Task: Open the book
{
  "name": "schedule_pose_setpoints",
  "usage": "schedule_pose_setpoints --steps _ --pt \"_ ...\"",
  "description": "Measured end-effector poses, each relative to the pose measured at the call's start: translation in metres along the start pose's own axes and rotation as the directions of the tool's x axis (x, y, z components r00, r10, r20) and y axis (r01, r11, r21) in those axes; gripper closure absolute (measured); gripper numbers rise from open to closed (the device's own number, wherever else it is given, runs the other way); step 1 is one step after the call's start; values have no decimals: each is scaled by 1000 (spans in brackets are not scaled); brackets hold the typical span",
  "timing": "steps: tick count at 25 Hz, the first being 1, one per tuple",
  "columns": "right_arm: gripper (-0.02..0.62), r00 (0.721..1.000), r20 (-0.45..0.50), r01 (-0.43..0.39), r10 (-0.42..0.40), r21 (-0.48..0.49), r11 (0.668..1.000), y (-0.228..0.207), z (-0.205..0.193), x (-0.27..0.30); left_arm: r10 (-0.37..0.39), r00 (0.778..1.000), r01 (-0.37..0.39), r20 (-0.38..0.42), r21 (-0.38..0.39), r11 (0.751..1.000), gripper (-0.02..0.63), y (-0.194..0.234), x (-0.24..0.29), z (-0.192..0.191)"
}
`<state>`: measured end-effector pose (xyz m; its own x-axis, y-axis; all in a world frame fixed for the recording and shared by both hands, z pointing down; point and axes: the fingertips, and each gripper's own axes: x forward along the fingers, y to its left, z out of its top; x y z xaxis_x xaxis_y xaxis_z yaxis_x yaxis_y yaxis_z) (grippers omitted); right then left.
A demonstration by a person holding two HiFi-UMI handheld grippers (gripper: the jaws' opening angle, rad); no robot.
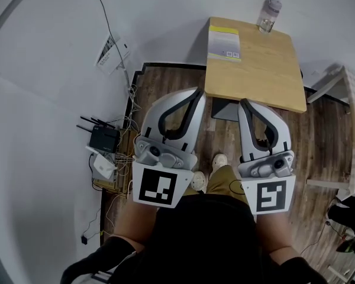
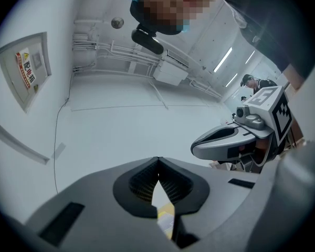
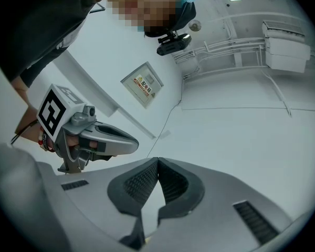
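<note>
Light wooden rectangular table (image 1: 266,70) sits ahead of you, across the plank floor, and everything the move depends on is at its far-left corner. Your left gripper (image 1: 198,92) and right gripper (image 1: 244,103) are side by side, both aimed forward at the table's near edge. Both are shut and empty: in each gripper view the ribbed pads meet at the tips with nothing clamped, and the cameras see mostly wall and ceiling. So you're pointing a bit high; my guess is you'll need to tip down to reach the tabletop. The thin yellow-and-grey book (image 1: 223,43) lies flat and closed, tight against the table's left edge. Its long axis runs straight away from you, parallel to that edge. It's well beyond both grippers, roughly between their lines but closer to the left one's, so I'd say the left has the shorter reach. I can't tell which long edge is the spine, so check that before you pick the side to lift. The right gripper would have to cross inward over bare table. The clear plastic bottle with a grey cap (image 1: 268,15) stands near the back edge, right of the book and clear of it, so it's probably not in your way.
</note>
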<state>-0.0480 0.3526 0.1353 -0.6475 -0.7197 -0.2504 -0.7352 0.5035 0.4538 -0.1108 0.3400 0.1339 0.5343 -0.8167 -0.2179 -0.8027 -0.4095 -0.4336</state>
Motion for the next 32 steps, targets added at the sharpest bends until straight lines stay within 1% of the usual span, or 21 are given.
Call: schedule_pose_setpoints --steps 7,14,23,27,32 --pt "569 1000 -10 -8 8 4 1000 1 -11 18 4 1000 -4 -11 -17 1000 597 10 6 -14" --pt "569 1000 -3 -21 21 15 1000 -12 -33 44 18 999 -19 -33 -9 1000 596 24 31 -35" --pt "569 1000 2 -13 13 52 999 -61 -76 84 29 998 -28 -59 17 999 597 40 93 -63" --pt "569 1000 -12 -13 14 70 997 -85 -97 106 42 996 -41 -82 16 999 597 49 122 -77" --pt "569 1000 -7 -29 30 85 996 -113 -119 130 62 993 -61 -100 14 998 597 59 158 -94"
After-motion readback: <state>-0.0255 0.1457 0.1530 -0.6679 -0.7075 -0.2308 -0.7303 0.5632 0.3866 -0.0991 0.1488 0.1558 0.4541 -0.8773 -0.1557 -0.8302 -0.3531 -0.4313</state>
